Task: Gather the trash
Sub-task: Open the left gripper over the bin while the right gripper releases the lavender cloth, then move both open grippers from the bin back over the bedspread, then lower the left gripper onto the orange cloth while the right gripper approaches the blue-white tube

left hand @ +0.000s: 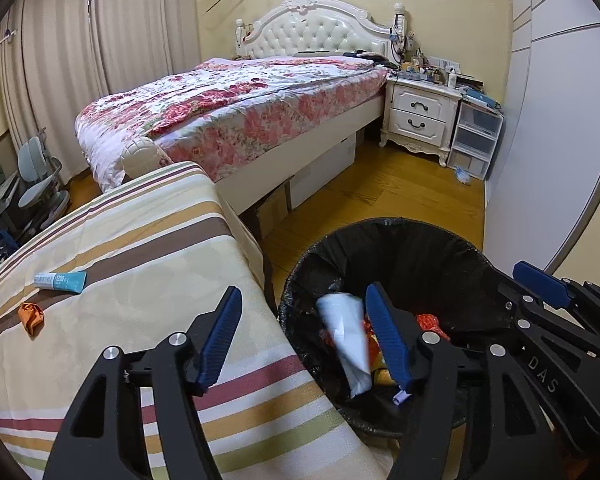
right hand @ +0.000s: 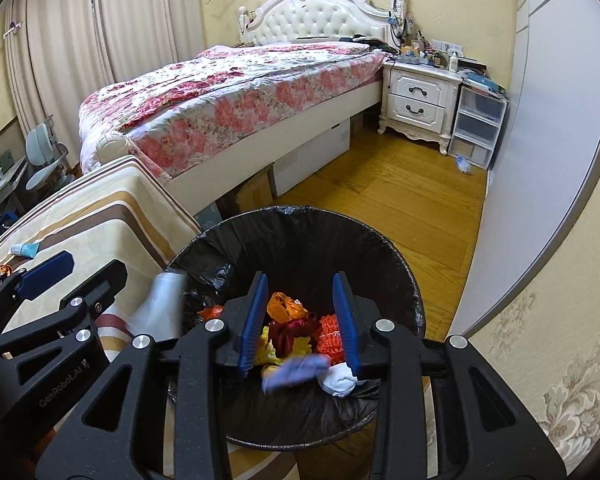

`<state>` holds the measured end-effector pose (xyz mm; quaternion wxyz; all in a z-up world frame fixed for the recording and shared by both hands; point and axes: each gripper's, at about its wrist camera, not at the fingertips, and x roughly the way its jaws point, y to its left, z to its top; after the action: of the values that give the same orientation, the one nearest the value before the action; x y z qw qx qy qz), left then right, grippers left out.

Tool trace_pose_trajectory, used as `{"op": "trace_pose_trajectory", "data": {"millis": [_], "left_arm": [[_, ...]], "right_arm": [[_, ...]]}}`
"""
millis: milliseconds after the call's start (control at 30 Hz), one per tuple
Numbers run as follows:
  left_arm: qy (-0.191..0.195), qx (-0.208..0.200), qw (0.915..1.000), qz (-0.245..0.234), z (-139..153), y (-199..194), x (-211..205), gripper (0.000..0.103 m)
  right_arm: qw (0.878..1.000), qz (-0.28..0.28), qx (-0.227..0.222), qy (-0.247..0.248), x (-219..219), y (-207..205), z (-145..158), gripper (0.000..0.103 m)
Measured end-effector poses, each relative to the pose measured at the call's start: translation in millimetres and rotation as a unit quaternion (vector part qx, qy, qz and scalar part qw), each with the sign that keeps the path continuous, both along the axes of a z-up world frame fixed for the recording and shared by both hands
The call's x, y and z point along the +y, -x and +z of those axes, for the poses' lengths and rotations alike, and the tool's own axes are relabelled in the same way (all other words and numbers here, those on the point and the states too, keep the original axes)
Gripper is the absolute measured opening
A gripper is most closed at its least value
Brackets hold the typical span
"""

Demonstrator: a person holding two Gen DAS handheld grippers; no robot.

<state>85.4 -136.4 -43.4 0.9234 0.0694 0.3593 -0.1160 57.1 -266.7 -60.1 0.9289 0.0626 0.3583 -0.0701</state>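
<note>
A black-lined trash bin [right hand: 300, 240] sits on the wooden floor directly under both grippers, holding a heap of orange, red and yellow wrappers [right hand: 296, 320] and a white wad [right hand: 340, 380]. The right gripper [right hand: 300, 320] hangs over the bin's middle, its blue pads parted with nothing pressed between them; a blurred lilac scrap [right hand: 296, 370] shows just below its tips. Beside it, the left gripper [left hand: 304, 336] stands wide apart at the bin's near rim, gripping nothing, while a blurred pale plastic bag [left hand: 346, 344] shows between its pads, inside the bin. Left of that gripper, on the striped cloth [left hand: 140, 264], lie a teal tube [left hand: 60, 281] and an orange scrap [left hand: 31, 316].
</note>
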Motion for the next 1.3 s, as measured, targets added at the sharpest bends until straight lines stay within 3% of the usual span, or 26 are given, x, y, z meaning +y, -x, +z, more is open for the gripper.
{"op": "trace_pose_trajectory", "data": {"millis": [367,767,1100,1300], "left_arm": [[-0.001,-0.001,0.9997,0.026,4,1,24,0.069],[-0.003,0.002,0.9971,0.076,6,11,69,0.069],[-0.019,0.021,0.9857,0.166,-8,15,147,0.069],[-0.005,0.045,0.9765,0.211,-11,11,196,0.069]], "right_arm": [[1.0,0.008,-0.002,0.002,15,2,2,0.047],[0.999,0.047,-0.005,-0.01,54,2,10,0.049],[0.989,0.147,0.016,0.001,142,-9,4,0.054],[0.981,0.19,0.047,0.012,184,-21,-6,0.057]]}}
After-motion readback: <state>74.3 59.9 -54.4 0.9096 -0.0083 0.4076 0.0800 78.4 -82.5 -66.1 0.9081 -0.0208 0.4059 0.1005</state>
